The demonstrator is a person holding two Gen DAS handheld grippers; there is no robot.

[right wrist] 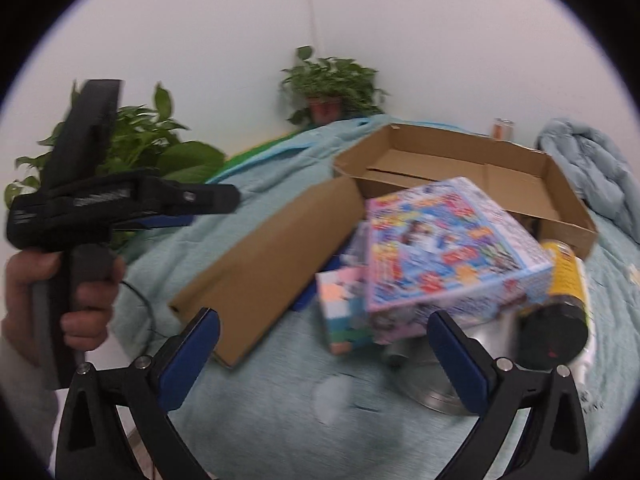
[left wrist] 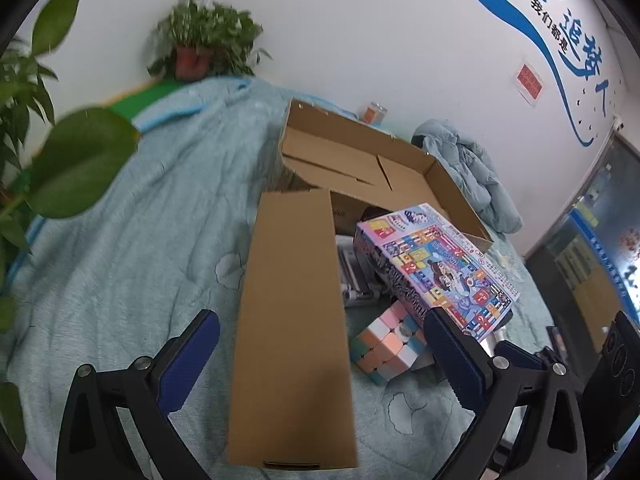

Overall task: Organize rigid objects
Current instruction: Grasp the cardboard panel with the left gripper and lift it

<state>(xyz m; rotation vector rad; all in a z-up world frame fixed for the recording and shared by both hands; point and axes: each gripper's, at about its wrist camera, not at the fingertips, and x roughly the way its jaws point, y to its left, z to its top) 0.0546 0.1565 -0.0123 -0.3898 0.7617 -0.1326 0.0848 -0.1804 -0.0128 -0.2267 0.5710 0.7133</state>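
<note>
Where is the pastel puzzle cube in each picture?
Left wrist view: the pastel cube sits low and right of centre, under the colourful game box.
Right wrist view: the cube is just right of centre, left of that box.
Shared landmark: the open cardboard box behind them.

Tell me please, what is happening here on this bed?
A person holds a tool in each hand and is sorting items into an open cardboard box on a blue blanket. Both the left tool and the right tool are open and hold nothing. In front of the box lie a colourful game box, a pastel puzzle cube and a yellow-and-black can; none appears to be packed yet.
</note>
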